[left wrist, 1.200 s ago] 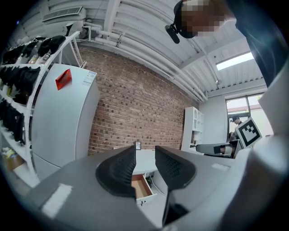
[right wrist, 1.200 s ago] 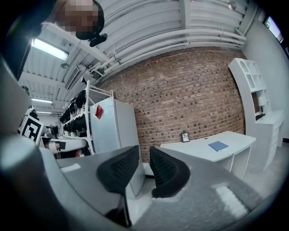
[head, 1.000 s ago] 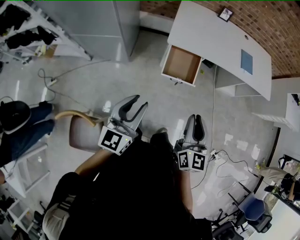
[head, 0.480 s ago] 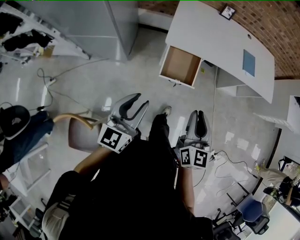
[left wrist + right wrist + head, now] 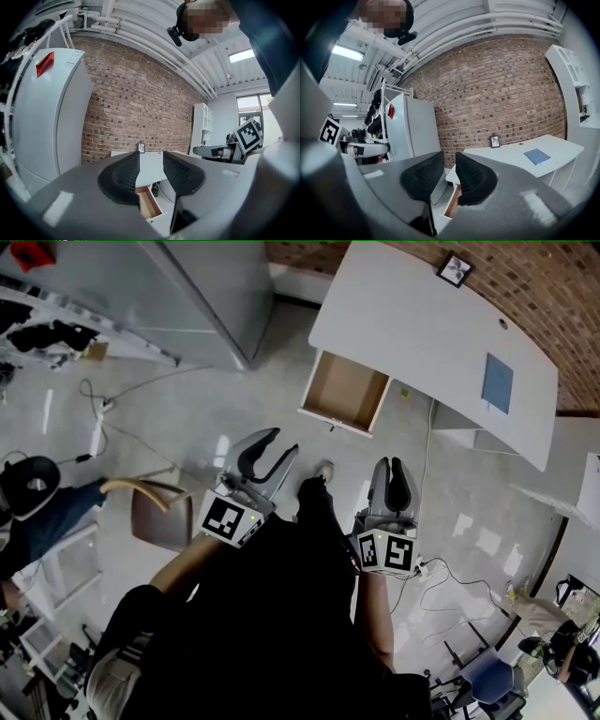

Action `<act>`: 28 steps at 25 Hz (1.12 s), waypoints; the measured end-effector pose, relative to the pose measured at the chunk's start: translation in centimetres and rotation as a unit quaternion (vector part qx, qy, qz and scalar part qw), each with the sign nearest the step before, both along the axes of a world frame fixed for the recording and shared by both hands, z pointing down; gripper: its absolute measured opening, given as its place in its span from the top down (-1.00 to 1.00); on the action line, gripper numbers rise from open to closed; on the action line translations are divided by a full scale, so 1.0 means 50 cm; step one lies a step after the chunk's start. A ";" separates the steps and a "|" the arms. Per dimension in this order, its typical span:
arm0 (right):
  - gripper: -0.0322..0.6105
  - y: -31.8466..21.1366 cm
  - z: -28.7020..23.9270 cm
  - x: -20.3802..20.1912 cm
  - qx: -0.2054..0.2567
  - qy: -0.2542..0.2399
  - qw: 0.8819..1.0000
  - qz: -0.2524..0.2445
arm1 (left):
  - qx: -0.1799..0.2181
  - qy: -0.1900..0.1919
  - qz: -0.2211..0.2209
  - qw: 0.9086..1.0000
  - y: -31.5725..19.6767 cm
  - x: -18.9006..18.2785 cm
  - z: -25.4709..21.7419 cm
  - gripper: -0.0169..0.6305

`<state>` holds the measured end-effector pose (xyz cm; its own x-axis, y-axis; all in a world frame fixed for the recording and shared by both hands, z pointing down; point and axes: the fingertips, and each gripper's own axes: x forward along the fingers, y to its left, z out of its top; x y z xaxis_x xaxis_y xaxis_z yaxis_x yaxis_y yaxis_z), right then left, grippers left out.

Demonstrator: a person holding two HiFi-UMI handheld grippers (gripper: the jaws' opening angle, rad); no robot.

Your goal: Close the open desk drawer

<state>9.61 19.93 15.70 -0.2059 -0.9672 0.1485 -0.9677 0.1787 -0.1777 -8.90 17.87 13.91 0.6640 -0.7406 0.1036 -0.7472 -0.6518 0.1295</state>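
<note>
Desk drawer (image 5: 345, 392): open.
Pulled well out from under white desk (image 5: 422, 334) beside brick wall; brown interior exposed, white sides and front panel.

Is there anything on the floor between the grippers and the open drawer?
Nothing visible. Only bare floor lies between the left gripper, the right gripper and the open drawer. The drawer looks empty, so nothing seems to block it closing. The left gripper's jaws have just been opening, nothing between them.

Your left gripper (image 5: 151, 163), its empty jaws just opening further, masks most of the drawer (image 5: 146, 203); your right gripper (image 5: 450, 164) leaves only a sliver. The framed picture (image 5: 451, 268) is too small to read.
</note>
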 end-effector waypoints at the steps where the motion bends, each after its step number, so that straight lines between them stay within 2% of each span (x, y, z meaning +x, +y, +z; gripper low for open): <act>1: 0.65 -0.015 0.004 0.014 -0.001 0.001 1.000 -0.006 | -0.003 -0.003 -0.003 1.000 -0.012 0.016 0.001 0.44; 6: 0.65 -0.080 0.033 0.066 -0.021 0.003 0.999 -0.042 | -0.018 -0.024 0.002 1.000 -0.062 0.079 0.029 0.42; 11: 0.65 -0.120 0.066 0.081 -0.038 0.014 0.996 -0.084 | 0.006 -0.070 0.026 0.997 -0.088 0.119 0.042 0.39; 17: 0.65 -0.155 0.133 0.080 -0.074 0.035 0.989 -0.120 | -0.017 -0.116 0.050 0.992 -0.126 0.136 0.094 0.35; 23: 0.65 -0.187 0.219 0.065 -0.110 0.086 0.981 -0.137 | -0.027 -0.178 0.101 0.978 -0.172 0.134 0.182 0.32; 28: 0.65 -0.204 0.319 0.040 -0.170 0.123 0.961 -0.178 | -0.049 -0.202 0.138 0.968 -0.206 0.131 0.267 0.34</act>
